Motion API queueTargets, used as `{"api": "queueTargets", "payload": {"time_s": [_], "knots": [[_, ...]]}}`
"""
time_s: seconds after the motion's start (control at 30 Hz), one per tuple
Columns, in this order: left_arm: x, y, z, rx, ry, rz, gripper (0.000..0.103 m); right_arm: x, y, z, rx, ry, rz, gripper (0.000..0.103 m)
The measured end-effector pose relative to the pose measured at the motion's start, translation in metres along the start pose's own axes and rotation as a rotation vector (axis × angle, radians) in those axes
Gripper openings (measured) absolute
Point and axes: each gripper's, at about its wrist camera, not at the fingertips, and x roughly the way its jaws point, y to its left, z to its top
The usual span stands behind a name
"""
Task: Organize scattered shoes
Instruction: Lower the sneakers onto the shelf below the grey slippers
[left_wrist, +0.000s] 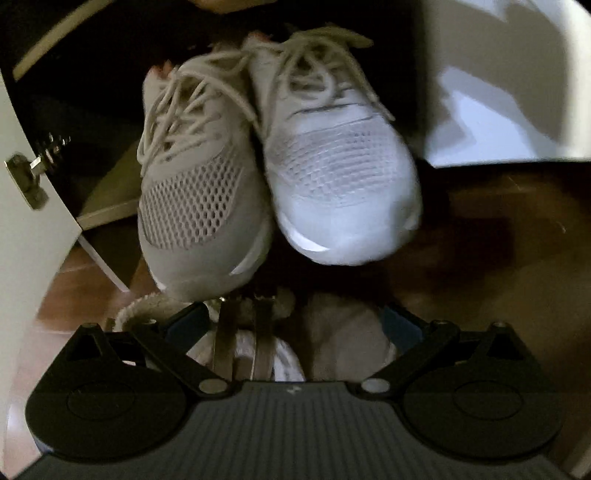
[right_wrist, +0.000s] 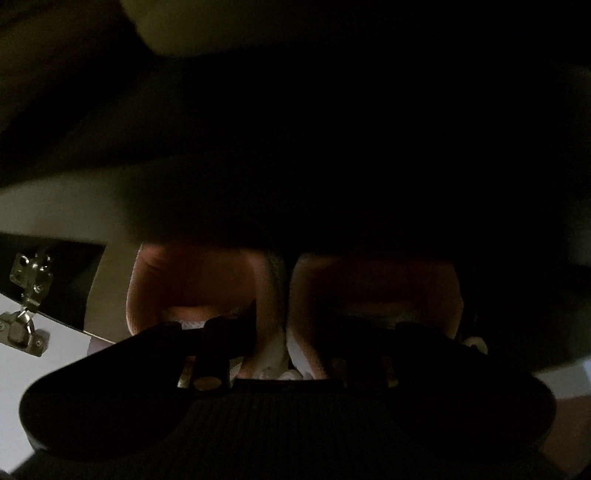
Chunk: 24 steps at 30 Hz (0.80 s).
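Note:
In the left wrist view two white mesh sneakers with pale laces hang side by side, toes toward the camera: the left sneaker (left_wrist: 195, 199) and the right sneaker (left_wrist: 340, 177). They hang in the air above the wooden floor, in front of an open dark cabinet. The left gripper (left_wrist: 291, 325) sits low in the frame with its fingers spread; white fluffy fabric (left_wrist: 258, 332) lies between them. In the dark right wrist view the two sneakers' heel openings with pink lining (right_wrist: 199, 284) show close up. The right gripper (right_wrist: 286, 332) is shut on their inner heel walls (right_wrist: 284, 295), pressed together.
A white cabinet door (left_wrist: 33, 192) with a metal hinge (left_wrist: 29, 173) stands open at left. A dark cabinet interior with a pale shelf (left_wrist: 107, 206) lies behind the shoes. White panels (left_wrist: 517, 92) stand at right. A brown wooden floor (left_wrist: 498, 251) lies below.

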Motion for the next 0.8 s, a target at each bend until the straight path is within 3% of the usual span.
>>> {"api": "queueTargets", "payload": {"time_s": [0.13, 0.27, 0.37, 0.43, 0.47, 0.5, 0.53, 0.6, 0.8], "knots": [[0.0, 0.019, 0.011, -0.057, -0.037, -0.044, 0.1, 0.005, -0.003, 0.005, -0.037, -0.027, -0.009, 0.026], [0.0, 0.037, 0.015, -0.147, -0.042, -0.103, 0.1, 0.0, -0.012, -0.003, -0.148, -0.119, -0.007, 0.036], [-0.001, 0.043, 0.013, -0.16, -0.048, -0.137, 0.1, -0.003, -0.018, -0.009, -0.232, -0.188, -0.006, 0.043], [-0.002, 0.043, 0.01, -0.148, -0.055, -0.142, 0.1, -0.007, -0.023, -0.014, -0.292, -0.245, -0.01, 0.057], [-0.003, 0.043, 0.009, -0.145, -0.057, -0.143, 0.1, -0.012, -0.024, -0.019, -0.331, -0.297, -0.029, 0.085], [-0.003, 0.043, 0.008, -0.143, -0.058, -0.143, 0.1, -0.016, -0.025, -0.025, -0.368, -0.35, -0.056, 0.103], [-0.003, 0.043, 0.008, -0.145, -0.06, -0.145, 0.1, -0.022, -0.027, -0.033, -0.427, -0.429, -0.08, 0.102], [-0.003, 0.044, 0.007, -0.149, -0.06, -0.151, 0.1, -0.031, -0.032, -0.044, -0.51, -0.498, -0.056, 0.102], [-0.005, 0.043, 0.004, -0.056, -0.053, -0.159, 0.1, -0.079, -0.066, -0.079, -0.491, -0.503, -0.004, 0.1]]}}
